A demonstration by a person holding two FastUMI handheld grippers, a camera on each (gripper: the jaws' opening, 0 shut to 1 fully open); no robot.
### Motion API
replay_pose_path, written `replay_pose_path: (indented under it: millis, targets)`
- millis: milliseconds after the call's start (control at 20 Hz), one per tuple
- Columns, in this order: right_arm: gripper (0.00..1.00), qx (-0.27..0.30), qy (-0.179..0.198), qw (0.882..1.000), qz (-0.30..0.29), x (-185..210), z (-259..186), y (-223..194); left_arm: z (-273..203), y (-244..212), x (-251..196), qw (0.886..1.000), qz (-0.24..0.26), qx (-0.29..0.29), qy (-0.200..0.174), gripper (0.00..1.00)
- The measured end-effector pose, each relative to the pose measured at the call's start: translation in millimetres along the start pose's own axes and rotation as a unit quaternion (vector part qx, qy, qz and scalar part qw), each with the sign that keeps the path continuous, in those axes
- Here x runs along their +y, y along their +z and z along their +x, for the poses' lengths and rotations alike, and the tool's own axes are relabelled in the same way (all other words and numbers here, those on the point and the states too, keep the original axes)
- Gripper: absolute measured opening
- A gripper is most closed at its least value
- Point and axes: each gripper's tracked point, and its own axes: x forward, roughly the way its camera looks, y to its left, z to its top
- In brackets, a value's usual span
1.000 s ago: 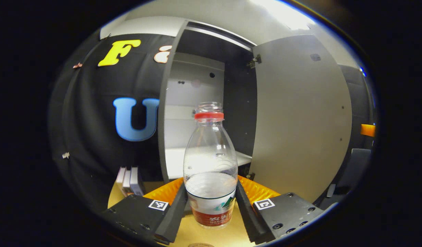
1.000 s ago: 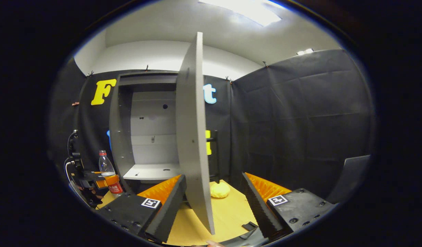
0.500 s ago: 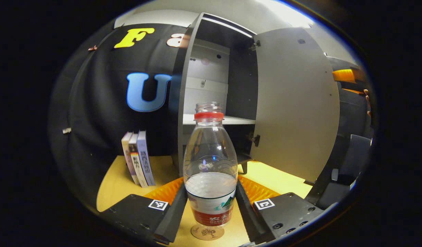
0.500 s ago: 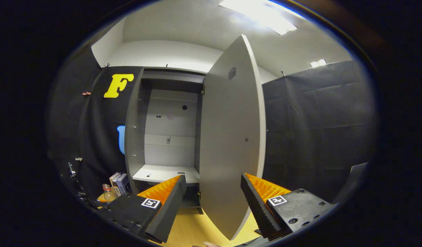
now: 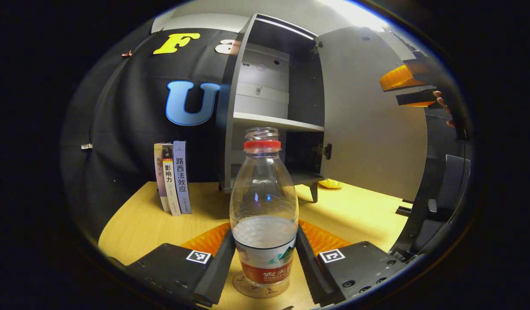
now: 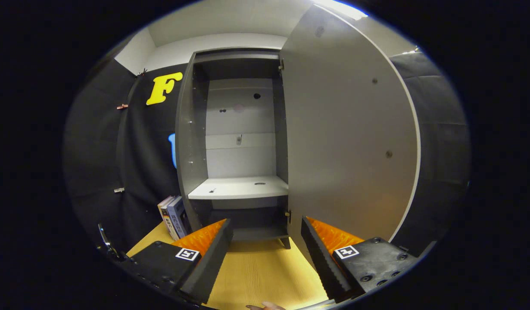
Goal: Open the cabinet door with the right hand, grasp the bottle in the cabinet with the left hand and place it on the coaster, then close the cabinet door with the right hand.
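One cabinet (image 6: 230,129) stands on the table (image 5: 161,215) with its single door (image 6: 347,129) swung wide and one bare shelf (image 6: 239,188) inside; three books (image 5: 172,176) stand upright just left of it. The one bottle (image 5: 264,206) rests upright on the one coaster (image 5: 258,290), the left gripper (image 5: 265,262) clamped on its lower body. The right gripper (image 6: 265,254) hangs before the door, fingers spread wide, holding nothing.
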Motion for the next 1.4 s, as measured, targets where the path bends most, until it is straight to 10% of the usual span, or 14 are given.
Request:
replay_pose_path:
  millis: [500, 900, 1400]
  targets:
    - [0.99, 0.075, 0.072, 0.995, 0.003, 27, 16, -54, 4, -31, -1, 1.000, 0.006, -0.011, 0.019, 0.78]
    - [0.99, 0.067, 0.074, 0.995, -0.022, 23, 11, -38, 5, -18, 10, 0.999, -0.009, 0.016, 0.046, 0.94]
    - [0.98, 0.039, 0.042, 0.998, -0.029, 15, -1, 3, 4, 60, -17, 1.000, -0.008, -0.012, -0.008, 0.94]
